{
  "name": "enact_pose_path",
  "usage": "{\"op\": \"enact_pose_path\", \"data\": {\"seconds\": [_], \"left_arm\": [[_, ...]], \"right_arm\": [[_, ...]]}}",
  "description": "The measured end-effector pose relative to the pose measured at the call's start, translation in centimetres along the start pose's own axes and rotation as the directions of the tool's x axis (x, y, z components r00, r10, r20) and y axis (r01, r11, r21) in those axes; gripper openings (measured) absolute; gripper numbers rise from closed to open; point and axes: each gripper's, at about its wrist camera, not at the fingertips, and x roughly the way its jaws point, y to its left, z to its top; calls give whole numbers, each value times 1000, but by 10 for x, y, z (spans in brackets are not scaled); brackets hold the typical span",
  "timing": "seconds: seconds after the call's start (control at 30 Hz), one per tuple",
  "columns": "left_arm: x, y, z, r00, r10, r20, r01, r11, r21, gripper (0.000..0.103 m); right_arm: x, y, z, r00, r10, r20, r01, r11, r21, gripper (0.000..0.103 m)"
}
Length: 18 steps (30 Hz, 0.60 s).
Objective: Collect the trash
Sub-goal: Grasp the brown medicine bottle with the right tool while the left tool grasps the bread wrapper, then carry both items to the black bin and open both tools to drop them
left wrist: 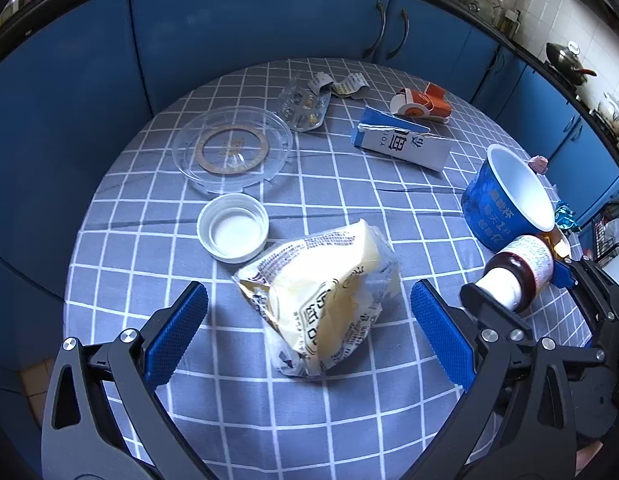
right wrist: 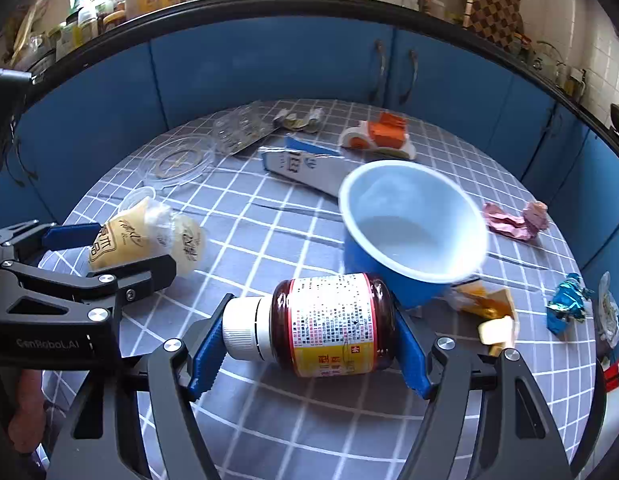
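Straddling the yellow snack wrapper (left wrist: 321,304), your left gripper (left wrist: 309,336) is hanging with its blue pads spread wide on either side, neither pad touching the crumpled film yet. The wrapper is lying on the checked tablecloth (left wrist: 269,420), just beside the upturned white bottle cap (left wrist: 232,227). If you are closing from here, the puffed film could squirt out sideways or crush unevenly, leaving you pinching only a corner (a thin fold slips easily).

Moving right, your right gripper (right wrist: 309,344) is bracketing the brown medicine bottle (right wrist: 329,320), which is lying on its side, white cap pointing at the left finger. The pads appear to be meeting the cap end and the base, though whether they are pressing firmly I cannot tell. Gripped end to end like this, the round bottle could pivot or roll free on lifting, and it is sitting right against the blue paper cup (right wrist: 413,232), which may get knocked over.

Further back, other trash is waiting: a clear plastic lid (left wrist: 231,148), an empty blister pack (left wrist: 303,108), a flattened blue-and-white carton (left wrist: 401,140) and a crushed orange cup (left wrist: 421,106). Far right, a pink wrapper (right wrist: 513,220) and a teal foil wrapper (right wrist: 567,304) are lying near the table edge. Your two grippers are working close together, so they could be bumping each other.
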Motion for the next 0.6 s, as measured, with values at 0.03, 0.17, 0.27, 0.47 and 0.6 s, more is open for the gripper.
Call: {"op": "enact_pose_path", "data": {"seconds": [0.03, 0.17, 0.27, 0.47, 0.6], "left_arm": [[1, 0, 0, 1000, -4, -3, 4, 1000, -9, 99], [1, 1, 0, 1000, 2, 3, -2, 999, -35, 75], [-1, 1, 1, 1000, 1, 3, -1, 999, -45, 48], [-13, -2, 1, 1000, -22, 14, 23, 997, -75, 32], [-25, -15, 3, 999, -32, 41, 34, 998, -55, 32]], "right_arm": [[-1, -3, 0, 1000, 1, 2, -1, 1000, 7, 70], [-7, -13, -1, 1000, 2, 11, -3, 1000, 30, 70], [-11, -19, -2, 1000, 5, 18, -6, 999, 45, 70], [-27, -25, -6, 999, 5, 49, -7, 998, 55, 70], [-41, -32, -9, 997, -4, 74, 0, 998, 64, 70]]}}
